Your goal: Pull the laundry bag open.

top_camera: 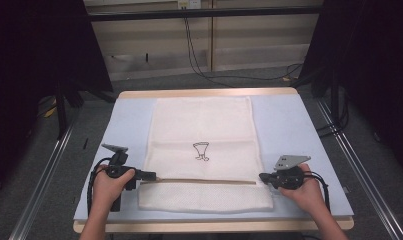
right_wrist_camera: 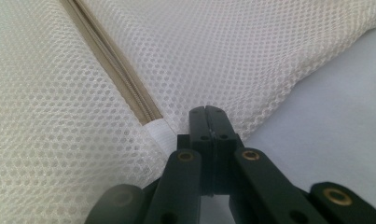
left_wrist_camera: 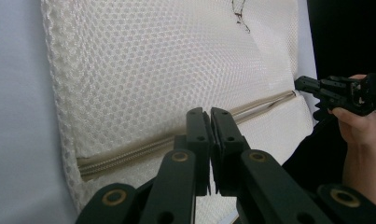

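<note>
Both forearms enter from the near edge. My left hand-held gripper point(top_camera: 148, 175) sits jaws pressed together at the zipper's point(top_camera: 204, 181) left end; my right hand-held gripper point(top_camera: 263, 177), also pressed shut, sits at its right end. Whether either pinches mesh, I cannot tell. Mesh laundry bag point(top_camera: 203, 130) lies flat mid-worktop point(top_camera: 294, 125), cream honeycomb weave, tan zipper running left-right across near end.
</note>
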Demonstrator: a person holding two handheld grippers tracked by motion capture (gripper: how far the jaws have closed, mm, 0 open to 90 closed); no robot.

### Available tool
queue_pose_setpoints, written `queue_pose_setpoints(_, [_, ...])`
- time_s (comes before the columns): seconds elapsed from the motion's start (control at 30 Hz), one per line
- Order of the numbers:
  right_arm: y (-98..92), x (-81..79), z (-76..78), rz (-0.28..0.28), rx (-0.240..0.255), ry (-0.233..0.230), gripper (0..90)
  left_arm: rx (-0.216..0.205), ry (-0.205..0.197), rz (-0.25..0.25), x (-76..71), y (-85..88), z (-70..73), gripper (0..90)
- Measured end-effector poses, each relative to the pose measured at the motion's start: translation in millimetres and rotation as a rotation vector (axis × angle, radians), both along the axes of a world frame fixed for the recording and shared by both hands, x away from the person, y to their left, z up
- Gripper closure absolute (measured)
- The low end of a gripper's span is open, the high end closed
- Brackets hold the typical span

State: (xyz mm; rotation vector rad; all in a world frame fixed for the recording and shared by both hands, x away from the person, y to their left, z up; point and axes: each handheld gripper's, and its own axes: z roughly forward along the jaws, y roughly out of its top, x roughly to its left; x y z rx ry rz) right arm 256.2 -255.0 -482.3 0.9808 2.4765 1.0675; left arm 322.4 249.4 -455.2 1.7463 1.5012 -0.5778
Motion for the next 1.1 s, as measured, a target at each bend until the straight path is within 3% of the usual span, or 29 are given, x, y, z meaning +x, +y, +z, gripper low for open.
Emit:
queue_pose_setpoints(0.33, [0.0, 0.0, 0.1, -0.002, -0.002, -0.001, 90.0, 0.012, -0.013, 0.004, -0.2, 4.5, 0.7, 87.3])
queue_pose_setpoints(0.43, [0.0, 0.1, 0.0, 0.000, 0.000, 0.000, 90.0, -0.012, -0.011, 0.007, -0.5, 6.2, 0.7, 87.3])
queue_pose_setpoints(0.6, [-0.1, 0.1, 0.0, 0.000, 0.001, 0.001, 90.0, -0.014, -0.004, 0.008, -0.4, 6.4, 0.5, 87.3])
queue_pose_setpoints(0.67, [-0.1, 0.1, 0.0, 0.000, 0.000, -0.001, 90.0, 0.004, -0.004, 0.015, -0.6, 6.7, 1.0, 87.3])
queue_pose_setpoints(0.93, [0.0, 0.1, 0.0, 0.001, -0.001, -0.002, 90.0, 0.006, -0.009, 0.013, -0.8, 12.9, 1.3, 87.3])
queue_pose_setpoints(1.1, [-0.2, 0.3, 0.1, 0.000, -0.003, -0.001, 90.0, -0.016, -0.019, 0.013, -2.2, 17.1, 1.5, 87.4])
